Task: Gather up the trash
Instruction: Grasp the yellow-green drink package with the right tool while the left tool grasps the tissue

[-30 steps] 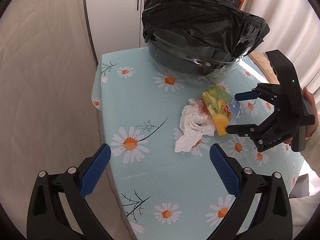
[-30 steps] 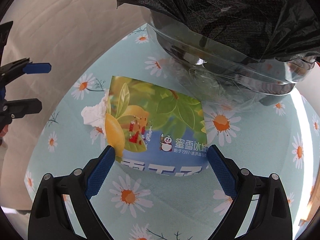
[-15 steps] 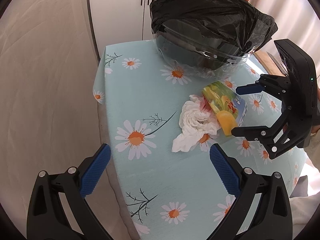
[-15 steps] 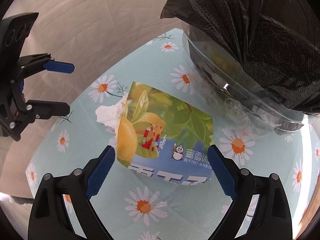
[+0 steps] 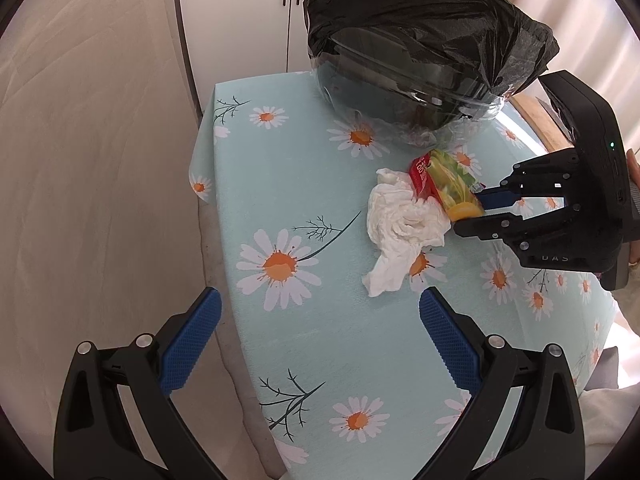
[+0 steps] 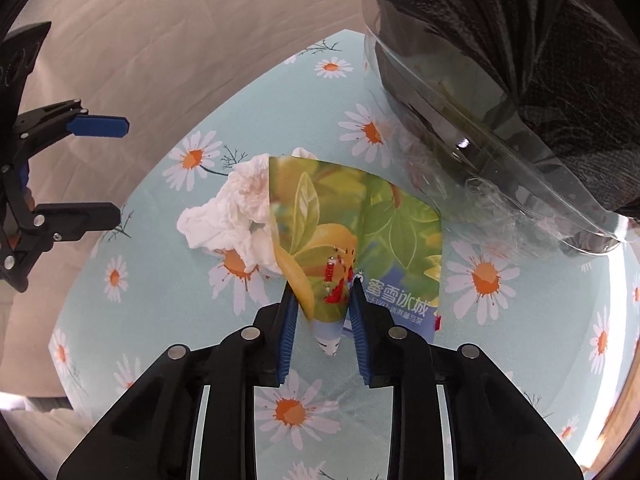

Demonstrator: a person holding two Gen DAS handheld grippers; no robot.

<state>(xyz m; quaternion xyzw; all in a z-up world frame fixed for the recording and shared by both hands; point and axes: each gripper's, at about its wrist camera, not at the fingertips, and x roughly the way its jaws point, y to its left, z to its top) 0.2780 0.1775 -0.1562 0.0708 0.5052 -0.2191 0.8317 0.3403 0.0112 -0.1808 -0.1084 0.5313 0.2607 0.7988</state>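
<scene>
A yellow-green drink packet (image 6: 360,240) with a lemon print lies on the daisy tablecloth (image 5: 280,168). My right gripper (image 6: 322,300) is shut on the packet's near edge, which buckles between the fingers; it shows in the left wrist view too (image 5: 470,210). The packet (image 5: 444,184) touches a crumpled white tissue (image 5: 404,224), also visible in the right wrist view (image 6: 236,216). My left gripper (image 5: 320,344) is open and empty, above the table's near left edge, short of the tissue.
A clear bin lined with a black trash bag (image 5: 420,48) stands at the table's far end, just behind the packet, and shows in the right wrist view (image 6: 500,60). The table edge (image 5: 208,200) drops off to the left beside a beige curtain (image 5: 88,160).
My right gripper has closed from wide open onto the packet's near edge, folding it. My left gripper has drifted slightly closer over the table, still open.
</scene>
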